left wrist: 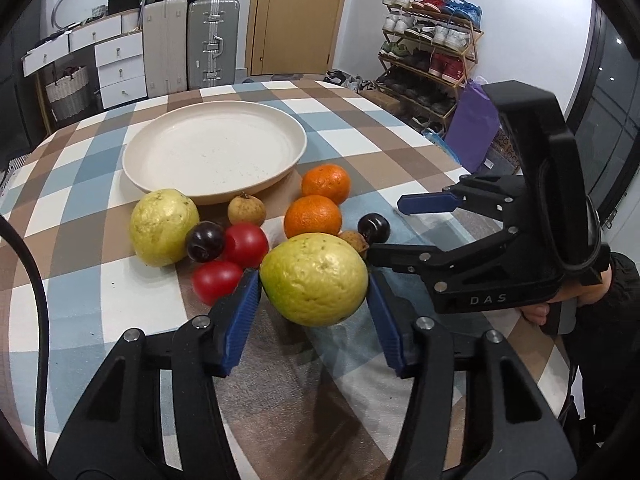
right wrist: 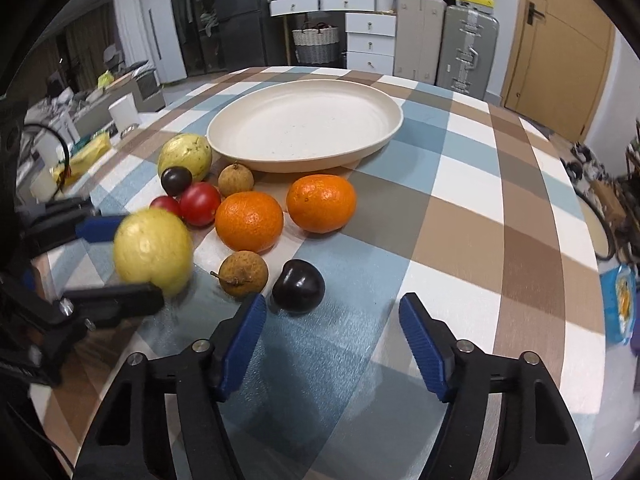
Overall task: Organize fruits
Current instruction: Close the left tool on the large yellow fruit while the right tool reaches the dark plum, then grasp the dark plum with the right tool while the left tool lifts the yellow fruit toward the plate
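- Now, left tool [left wrist: 314, 280]: blue pads pressed on both flanks of a yellow-green guava [left wrist: 315, 280]; jaws about a third open, closed on the fruit. Whether the guava is clear of the tabletop [left wrist: 400, 136] I cannot tell.
- Right tool [right wrist: 332, 320]: jaws roughly half open, nothing between the pads. It points down at a dark plum [right wrist: 298, 286], which lies just ahead of the left pad, not yet inside the gap.
- Just beside that plum: a brown longan [right wrist: 242, 274], close to the held guava.
- Further out, the loose cluster: two oranges [right wrist: 250, 220] side by side, two red tomatoes [right wrist: 199, 203] touching, a second dark plum [right wrist: 176, 180], a second longan [right wrist: 236, 179] and a second guava [right wrist: 185, 155] lying up against the plate's near rim.
- Beyond the fruit: a cream plate [right wrist: 384, 136] on the checked tabletop, holding nothing at all.
- Progress, by my reading: barely begun. No fruit sits on the plate; one guava is in a grip, one plum is being lined up.
- Left to do: carry the guava over, take the plum, then clear the other eight pieces, presumably grouped by kind.
- Watch: round fruit rolls; the plum could skid off the left pad.
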{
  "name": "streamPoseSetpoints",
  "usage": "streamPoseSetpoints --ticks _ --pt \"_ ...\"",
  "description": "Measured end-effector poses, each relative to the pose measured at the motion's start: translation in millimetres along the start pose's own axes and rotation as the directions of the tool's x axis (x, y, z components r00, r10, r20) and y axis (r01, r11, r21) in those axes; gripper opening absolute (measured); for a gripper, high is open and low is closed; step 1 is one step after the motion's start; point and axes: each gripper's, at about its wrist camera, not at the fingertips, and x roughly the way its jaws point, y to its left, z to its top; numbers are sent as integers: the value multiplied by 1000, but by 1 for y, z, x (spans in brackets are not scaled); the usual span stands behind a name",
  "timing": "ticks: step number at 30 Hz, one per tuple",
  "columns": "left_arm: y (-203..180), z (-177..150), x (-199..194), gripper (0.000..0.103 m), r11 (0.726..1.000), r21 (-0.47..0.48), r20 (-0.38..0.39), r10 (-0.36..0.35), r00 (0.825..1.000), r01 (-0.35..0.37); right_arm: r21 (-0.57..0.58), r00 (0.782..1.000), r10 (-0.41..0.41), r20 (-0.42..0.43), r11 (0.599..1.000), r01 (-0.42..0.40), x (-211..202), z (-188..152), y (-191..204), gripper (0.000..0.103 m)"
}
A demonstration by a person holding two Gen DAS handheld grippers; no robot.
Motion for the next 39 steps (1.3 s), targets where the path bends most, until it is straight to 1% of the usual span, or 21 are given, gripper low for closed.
streamPoseSetpoints --ticks 2,8,13,15,20,26,33,39 --pt "4 2 -3 52 1000 -13 10 2 1000 -2 -18 1000 0 1 1000 0 1 1 1 63" --pt "12 4 -12 52 999 -27 31 19 999 -18 -50 1000 27 14 998 -26 2 4 4 50" --pt "18 7 -18 52 999 -44 47 30 998 -28 -78 998 65 20 995 -63 1 5 9 32" --pt "20 9 -20 52 998 -51 53 35 998 -33 -84 997 75 21 994 -73 1 5 11 28" --pt "28 12 -27 52 997 -67 73 48 996 -43 -82 997 76 35 994 -73 -3 5 12 27" --pt "40 19 -36 52 994 -87 105 75 992 -66 -57 992 74 104 996 -68 -19 10 9 27" --pt "57 32 -39 52 988 -110 134 121 984 -106 -22 978 72 197 997 -69 -31 27 12 27" --pt "70 47 -37 52 982 -127 162 158 974 -138 13 968 71 240 997 -76 -28 45 10 27"
